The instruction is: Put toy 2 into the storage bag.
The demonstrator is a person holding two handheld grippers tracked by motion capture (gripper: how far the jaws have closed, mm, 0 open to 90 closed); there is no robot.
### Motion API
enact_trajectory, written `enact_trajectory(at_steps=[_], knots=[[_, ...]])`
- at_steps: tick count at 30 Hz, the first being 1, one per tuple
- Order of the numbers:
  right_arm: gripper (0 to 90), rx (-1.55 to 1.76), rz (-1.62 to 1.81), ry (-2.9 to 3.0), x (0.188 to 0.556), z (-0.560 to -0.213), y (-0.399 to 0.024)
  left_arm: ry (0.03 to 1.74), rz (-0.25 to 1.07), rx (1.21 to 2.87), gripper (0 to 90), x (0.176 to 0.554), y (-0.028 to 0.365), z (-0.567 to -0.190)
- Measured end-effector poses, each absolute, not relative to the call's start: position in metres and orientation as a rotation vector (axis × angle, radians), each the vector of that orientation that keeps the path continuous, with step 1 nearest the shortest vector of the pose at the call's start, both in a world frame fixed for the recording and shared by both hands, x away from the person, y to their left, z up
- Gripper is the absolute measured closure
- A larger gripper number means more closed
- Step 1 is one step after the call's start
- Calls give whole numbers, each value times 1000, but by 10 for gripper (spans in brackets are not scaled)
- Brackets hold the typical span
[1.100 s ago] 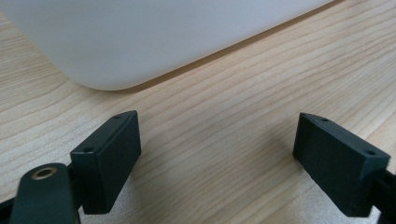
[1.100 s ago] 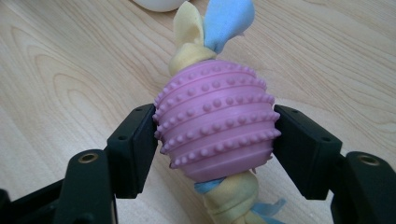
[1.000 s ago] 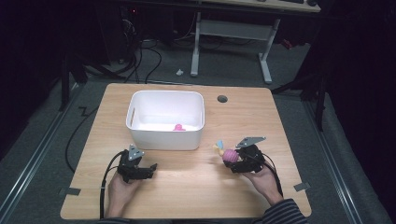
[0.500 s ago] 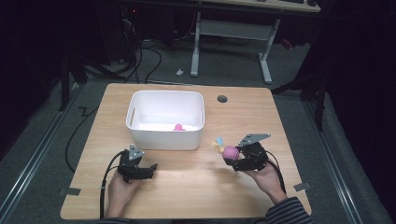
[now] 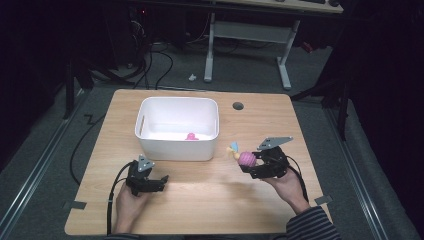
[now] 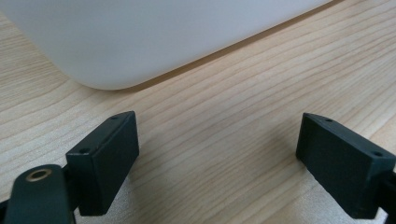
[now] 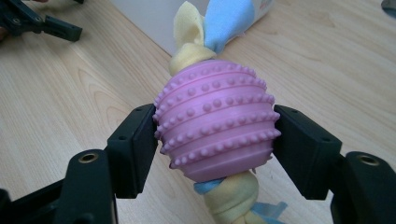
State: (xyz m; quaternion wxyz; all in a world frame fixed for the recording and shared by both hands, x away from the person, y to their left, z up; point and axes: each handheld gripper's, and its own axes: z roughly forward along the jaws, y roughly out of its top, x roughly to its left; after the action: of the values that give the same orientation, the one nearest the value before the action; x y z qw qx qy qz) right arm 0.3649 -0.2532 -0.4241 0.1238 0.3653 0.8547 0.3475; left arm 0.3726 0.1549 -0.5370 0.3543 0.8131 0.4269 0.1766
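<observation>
Two grippers are working over the wooden table (image 5: 210, 200): the right gripper (image 5: 248, 163), toward the right edge, is clamping a pink nubbed ball toy (image 7: 215, 119) with cloth tails. The left gripper (image 5: 159, 181) is resting near the front edge, jaws spread wide and holding nothing, just before the white tub (image 5: 177, 150).

Left hand-held gripper (image 5: 159, 180) gapes wide; right hand-held gripper (image 5: 248, 161) is clamped.

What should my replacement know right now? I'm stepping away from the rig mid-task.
Right gripper: shut on the pink knobbly rubber ball toy with yellow and blue fabric tails, held above the wooden table, right of the white plastic bin.
Left gripper: open, holding nothing, low over the table near the bin's front wall.
Done: toy gripped.
Left, probably: put it in the bin, beside a small pink object already inside.
</observation>
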Motion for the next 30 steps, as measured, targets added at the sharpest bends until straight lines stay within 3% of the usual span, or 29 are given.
enact_trajectory(at_steps=[30], knots=[[338, 926, 1073, 2514, 380, -369, -233, 1105, 459, 2101, 133, 373, 155, -537]])
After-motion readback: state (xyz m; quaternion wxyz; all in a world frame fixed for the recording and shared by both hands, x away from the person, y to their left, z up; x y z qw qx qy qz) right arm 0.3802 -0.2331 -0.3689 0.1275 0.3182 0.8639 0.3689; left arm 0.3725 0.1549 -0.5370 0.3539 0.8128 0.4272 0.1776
